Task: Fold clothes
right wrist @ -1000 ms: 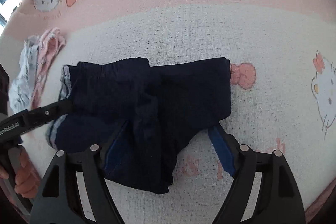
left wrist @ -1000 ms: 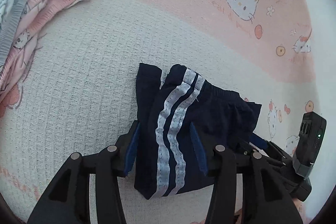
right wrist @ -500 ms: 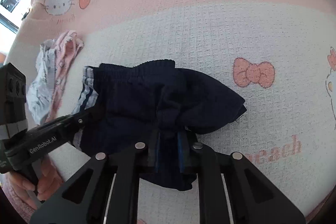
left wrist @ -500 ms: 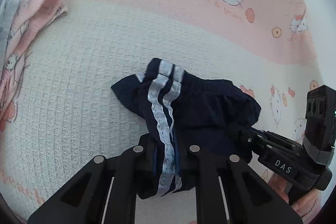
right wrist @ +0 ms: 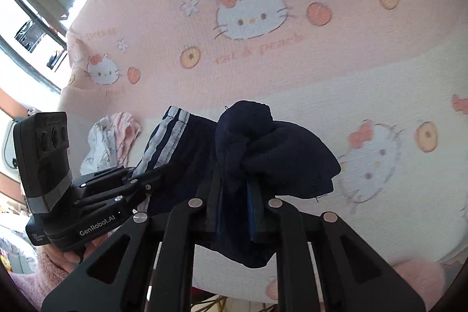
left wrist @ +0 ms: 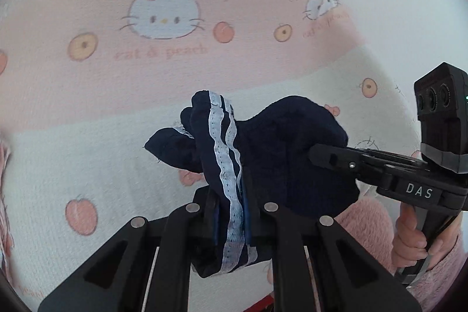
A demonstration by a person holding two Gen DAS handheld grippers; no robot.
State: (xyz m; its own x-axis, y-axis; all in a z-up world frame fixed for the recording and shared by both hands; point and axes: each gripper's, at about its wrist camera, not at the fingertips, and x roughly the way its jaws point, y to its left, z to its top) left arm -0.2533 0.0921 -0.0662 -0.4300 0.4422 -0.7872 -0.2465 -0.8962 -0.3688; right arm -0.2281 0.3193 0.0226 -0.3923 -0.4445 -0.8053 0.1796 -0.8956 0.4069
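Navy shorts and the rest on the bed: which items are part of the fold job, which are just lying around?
In the job:
- navy shorts with white side stripes, lifted
- left gripper, shut on the striped edge
- right gripper, shut on the plain navy side

Lying about:
- pink and white garment, bunched on the blanket
- cat-and-peach printed blanket underneath
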